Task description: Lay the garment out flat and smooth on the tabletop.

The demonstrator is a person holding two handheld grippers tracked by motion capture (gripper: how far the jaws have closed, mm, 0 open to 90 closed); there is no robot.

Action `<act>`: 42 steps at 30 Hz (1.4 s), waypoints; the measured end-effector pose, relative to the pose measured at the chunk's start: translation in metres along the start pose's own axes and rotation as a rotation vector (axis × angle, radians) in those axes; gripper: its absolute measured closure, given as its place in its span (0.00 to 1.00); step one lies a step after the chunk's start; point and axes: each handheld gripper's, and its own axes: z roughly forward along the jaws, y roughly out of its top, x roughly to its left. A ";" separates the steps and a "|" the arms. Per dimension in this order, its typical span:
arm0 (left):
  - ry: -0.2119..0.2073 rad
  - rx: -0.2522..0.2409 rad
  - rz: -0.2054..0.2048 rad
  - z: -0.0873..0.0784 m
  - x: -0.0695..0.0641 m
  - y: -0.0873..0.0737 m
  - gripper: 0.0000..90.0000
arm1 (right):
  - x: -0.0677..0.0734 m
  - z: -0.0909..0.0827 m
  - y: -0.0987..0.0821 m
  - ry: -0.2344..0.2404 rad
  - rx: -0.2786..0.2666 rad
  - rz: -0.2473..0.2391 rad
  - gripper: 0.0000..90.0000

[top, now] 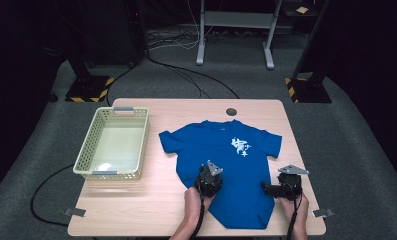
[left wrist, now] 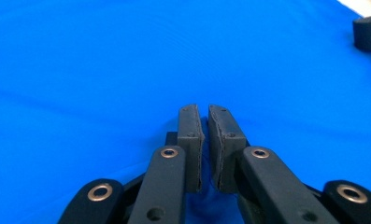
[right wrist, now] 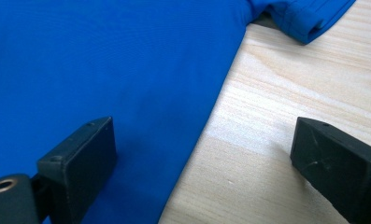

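Blue T-shirt (top: 226,165), one item, lying flat and face up on my pale wooden table (top: 136,205), collar away from me, white print (top: 241,146) on the chest, hem near the front edge. Left gripper (top: 208,181): set on the shirt's lower left body, its jaws drawn nearly together with a small pleat of blue cloth pinched between the pads (left wrist: 190,140), as the left gripper view shows. Right gripper (top: 276,189): at the shirt's right side seam, jaws wide apart, one over the fabric and one over bare wood, nothing held. Cream plastic basket (top: 93,150): empty, on the table's left, well apart from the shirt. Judged step: taking hold of the lower body to fold or lift. Handling notes: I would check that the left pinch has caught both layers and not just the top one; I would lower the right jaws so they straddle the seam edge before closing; I would then lift both sides evenly, so the thin knit does not drag or bunch.
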 end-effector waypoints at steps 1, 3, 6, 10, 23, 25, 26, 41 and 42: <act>-0.007 -0.011 -0.011 -0.002 0.001 0.000 0.93 | 0.000 0.000 0.000 0.000 0.000 0.000 0.07; -0.009 -0.023 -0.015 -0.007 0.003 -0.001 0.93 | 0.000 0.000 0.000 -0.001 0.000 -0.001 0.07; -0.015 -0.037 -0.019 -0.013 0.006 -0.001 0.93 | 0.000 0.000 0.000 -0.001 0.001 -0.001 0.07; -0.008 -0.052 -0.024 -0.020 0.008 -0.002 0.93 | 0.000 0.000 0.000 -0.001 0.000 -0.001 0.07; 0.013 -0.071 -0.012 -0.030 0.009 -0.006 0.93 | 0.000 0.000 0.000 -0.002 -0.001 -0.001 0.08; 0.018 -0.073 -0.006 -0.032 0.010 -0.007 0.93 | 0.000 0.000 0.000 -0.002 -0.002 0.000 0.08; 0.017 -0.075 -0.014 -0.033 0.010 -0.008 0.93 | 0.000 0.000 0.000 -0.002 -0.002 0.000 0.08; 0.020 -0.091 -0.013 -0.045 0.012 -0.015 0.93 | 0.000 0.000 0.000 -0.005 -0.005 0.004 0.09; 0.021 -0.095 -0.013 -0.047 0.012 -0.015 0.93 | 0.000 0.000 0.000 -0.006 -0.005 0.005 0.09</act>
